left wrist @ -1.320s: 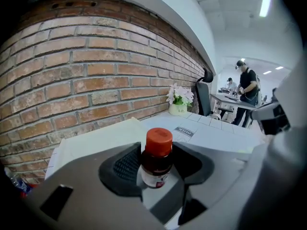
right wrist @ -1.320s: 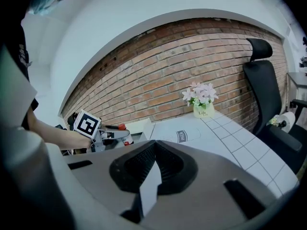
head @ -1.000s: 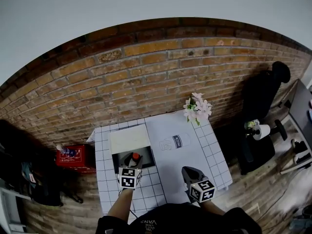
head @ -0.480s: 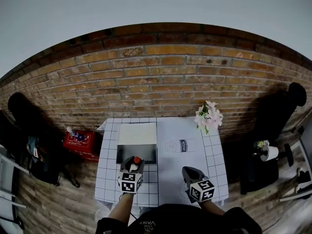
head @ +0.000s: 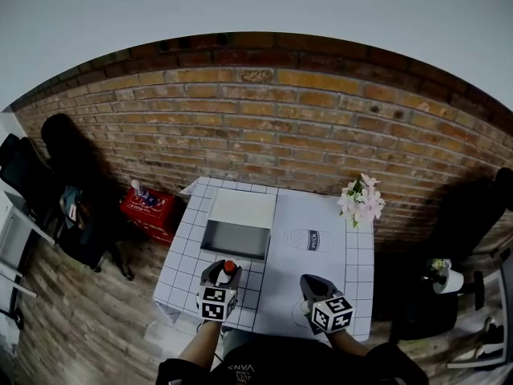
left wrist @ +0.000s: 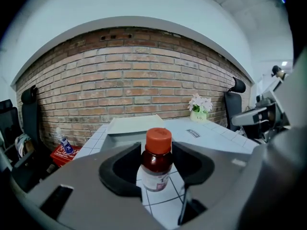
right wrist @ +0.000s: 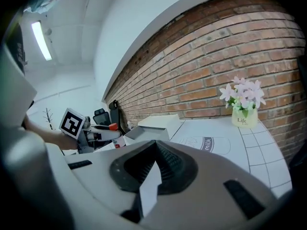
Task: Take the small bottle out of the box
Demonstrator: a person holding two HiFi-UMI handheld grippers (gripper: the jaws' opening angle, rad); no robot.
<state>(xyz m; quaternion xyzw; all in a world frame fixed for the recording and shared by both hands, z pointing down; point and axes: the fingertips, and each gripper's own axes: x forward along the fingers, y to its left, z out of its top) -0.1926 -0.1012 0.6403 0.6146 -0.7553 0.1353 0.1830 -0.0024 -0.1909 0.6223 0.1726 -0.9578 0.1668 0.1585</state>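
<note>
A small brown bottle [left wrist: 156,159] with an orange cap stands upright between the jaws of my left gripper [left wrist: 157,169], which is shut on it. In the head view the small bottle [head: 228,269] is held over the tiled table in front of the open grey box [head: 235,239], outside it. The right gripper view shows the same bottle [right wrist: 106,127] at the left. My right gripper [head: 311,289] hangs over the table's front right, shut with nothing between its jaws. The box [left wrist: 132,126] has its lid folded back.
A white mat with a milk drawing [head: 311,239] lies right of the box. A vase of pink flowers [head: 360,203] stands at the table's back right corner. A red crate [head: 150,211] sits on the floor at the left, a brick wall [head: 264,127] behind.
The left gripper has drawn the bottle back toward me, away from the box. The head view has swung, so the table sits further right. The right gripper holds its place.
</note>
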